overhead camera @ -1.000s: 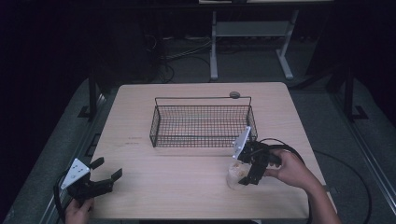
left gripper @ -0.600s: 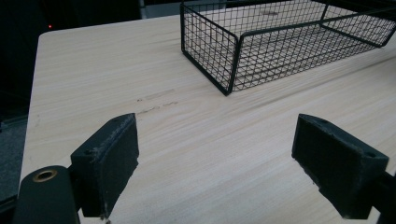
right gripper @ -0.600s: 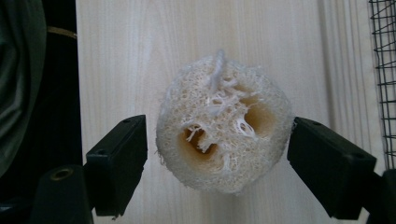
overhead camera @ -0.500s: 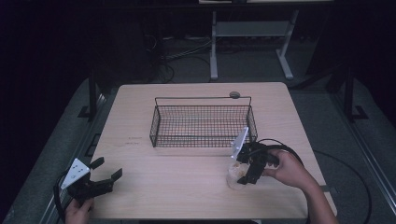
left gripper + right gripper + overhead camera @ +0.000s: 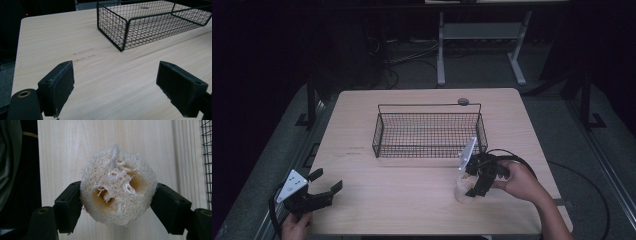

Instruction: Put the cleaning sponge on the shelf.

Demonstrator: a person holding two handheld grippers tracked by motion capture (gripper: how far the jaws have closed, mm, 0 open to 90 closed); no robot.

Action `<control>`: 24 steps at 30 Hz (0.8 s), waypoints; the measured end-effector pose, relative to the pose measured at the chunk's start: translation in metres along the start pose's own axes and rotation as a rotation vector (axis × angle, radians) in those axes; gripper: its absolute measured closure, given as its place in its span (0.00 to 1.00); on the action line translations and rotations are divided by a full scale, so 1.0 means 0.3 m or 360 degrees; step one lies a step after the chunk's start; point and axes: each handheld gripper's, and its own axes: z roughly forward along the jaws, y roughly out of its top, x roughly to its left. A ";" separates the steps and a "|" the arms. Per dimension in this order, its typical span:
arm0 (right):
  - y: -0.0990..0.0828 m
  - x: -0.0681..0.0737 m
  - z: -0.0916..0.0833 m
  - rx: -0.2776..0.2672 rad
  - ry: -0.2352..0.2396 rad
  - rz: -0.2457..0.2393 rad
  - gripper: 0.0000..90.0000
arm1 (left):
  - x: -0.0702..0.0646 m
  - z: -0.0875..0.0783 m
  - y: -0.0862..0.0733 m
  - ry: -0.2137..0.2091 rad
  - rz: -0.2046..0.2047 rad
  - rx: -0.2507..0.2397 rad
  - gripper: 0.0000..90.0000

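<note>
Fibrous round loofah (image 5: 117,187), pinched in right claw (image 5: 117,202)

In the high view the loofah sponge (image 5: 462,189) is a small pale blur half covered by the right gripper (image 5: 473,186); its texture cannot be read there. In the right gripper view the sponge's (image 5: 117,186) sides sit behind the black pads, its underside is hidden, and the wire basket (image 5: 207,157) is cut by the right edge. In the left gripper view the basket's (image 5: 117,27) far end runs off the top and right edges, and both jaws are cut off at the bottom. The left hand (image 5: 294,226) is cropped by the high view's bottom edge.
</note>
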 end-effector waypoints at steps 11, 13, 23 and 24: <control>-0.003 0.001 -0.020 -0.0047 -0.0003 0.0000 0.31 | -0.001 0.002 -0.001 -0.0002 -0.0001 0.0002 0.16; -0.003 -0.001 -0.026 -0.0061 0.0002 0.0002 0.31 | -0.001 0.002 -0.001 -0.0002 0.0002 0.0004 0.15; 0.023 -0.015 -0.073 -0.0077 -0.0009 -0.0023 0.31 | 0.000 0.000 0.000 0.0001 -0.0005 -0.0004 0.15; 0.027 -0.017 -0.078 -0.0076 -0.0009 -0.0023 0.31 | 0.000 0.000 0.000 0.0001 -0.0004 -0.0004 0.15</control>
